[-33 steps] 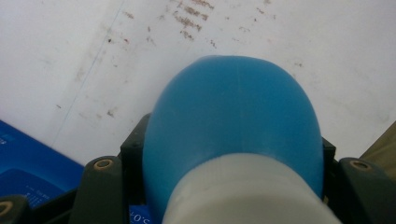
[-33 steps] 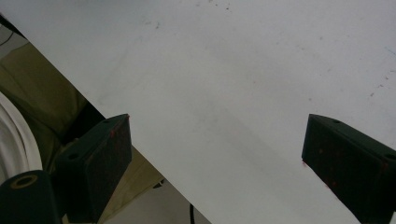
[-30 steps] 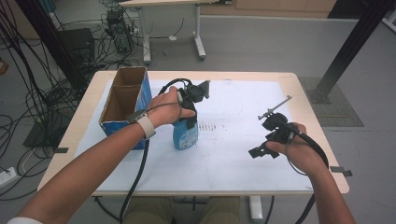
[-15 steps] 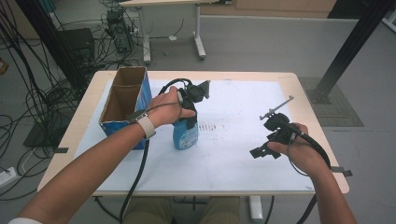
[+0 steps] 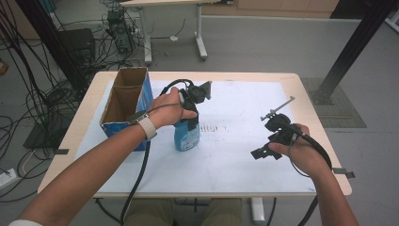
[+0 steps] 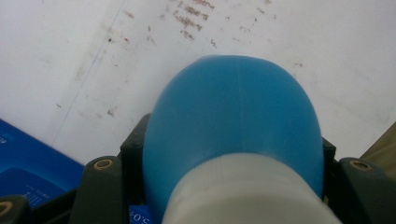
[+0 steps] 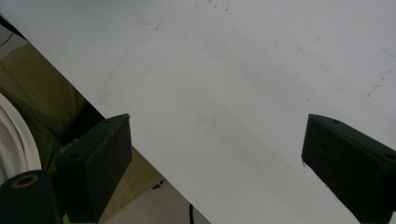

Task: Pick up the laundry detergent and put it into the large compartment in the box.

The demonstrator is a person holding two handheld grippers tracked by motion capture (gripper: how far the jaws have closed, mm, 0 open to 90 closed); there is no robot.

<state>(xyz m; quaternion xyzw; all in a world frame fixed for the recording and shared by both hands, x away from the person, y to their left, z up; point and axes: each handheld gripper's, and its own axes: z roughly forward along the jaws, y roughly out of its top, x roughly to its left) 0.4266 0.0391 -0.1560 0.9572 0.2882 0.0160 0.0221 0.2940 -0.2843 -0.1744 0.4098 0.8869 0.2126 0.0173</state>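
My left tool [image 5: 192,109] is clamped high on the blue bottle [image 5: 186,134], gripping near the top so it stays upright on the desk [image 5: 235,160], just beside the open cardboard box [image 5: 126,106]. My right tool [image 5: 273,141] waits well away from the bottle, jaws apart and empty, probably ready to help.

Even, soft overhead light fills the high view; shadows under the forearms are faint and there is no harsh glare on the white table [image 5: 235,155]. The left gripper view is soft, the blue bottle [image 6: 233,126] too close to focus. The right gripper view is dimmer, greyish, darkening toward 7 o'clock
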